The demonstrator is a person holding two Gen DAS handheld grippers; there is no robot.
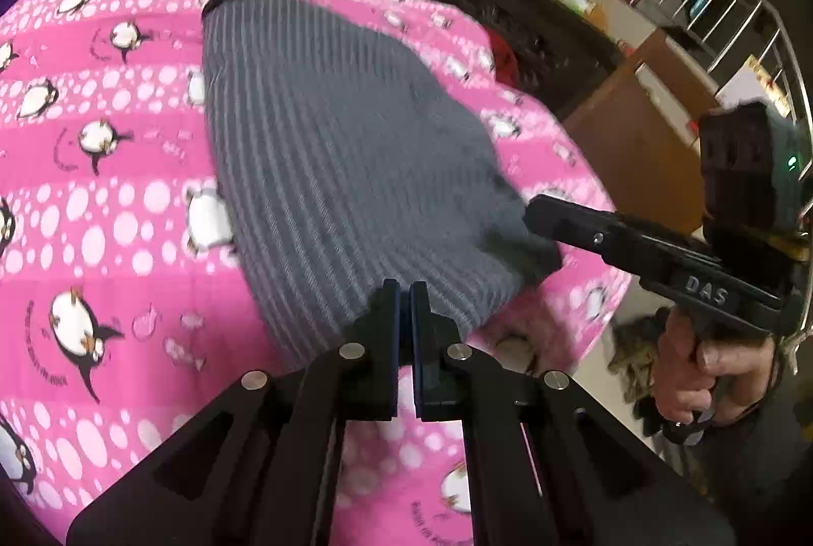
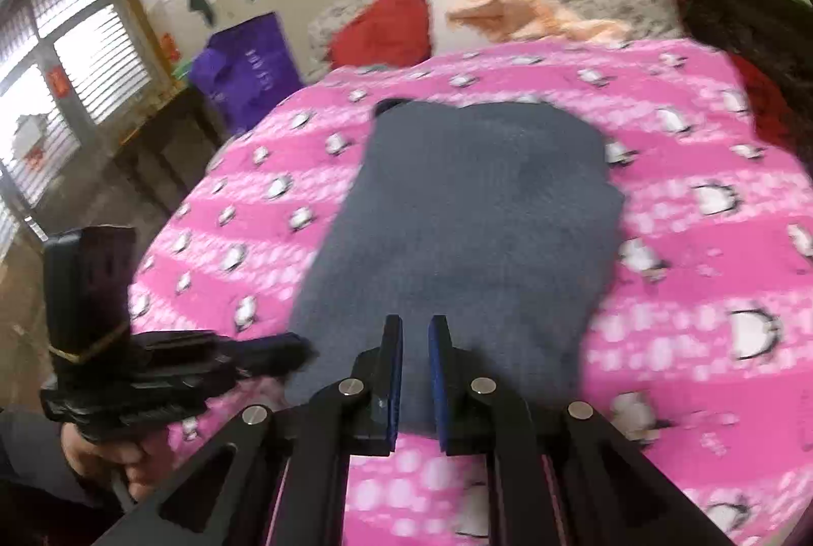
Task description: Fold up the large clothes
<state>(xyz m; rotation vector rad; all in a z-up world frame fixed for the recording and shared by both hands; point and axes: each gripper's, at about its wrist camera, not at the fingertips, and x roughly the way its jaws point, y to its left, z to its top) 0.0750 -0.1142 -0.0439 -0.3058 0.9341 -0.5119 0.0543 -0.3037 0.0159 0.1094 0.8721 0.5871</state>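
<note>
A grey ribbed sweater [image 1: 330, 139] [image 2: 472, 200] lies flat in a long folded shape on a pink penguin blanket [image 1: 101, 216] [image 2: 711, 266] that covers a bed. My left gripper [image 1: 405, 289] [image 2: 305, 345] is shut with nothing in it, and its tips sit over the sweater's near left corner. My right gripper [image 2: 415, 322] [image 1: 531, 211] hangs over the sweater's near right edge. Its jaws stand a narrow slit apart, and blurred grey knit shows through the slit from below. I see no fabric pinched or lifted by either gripper.
At the head of the bed lie a red pillow [image 2: 381, 23] and a white pillow with a peach cloth [image 2: 508, 12]. A purple bag [image 2: 249, 68] and a window [image 2: 61, 53] are to the left. A dark heap [image 2: 737, 18], wooden furniture [image 1: 635, 129] and a metal rack [image 1: 711, 2] are to the right.
</note>
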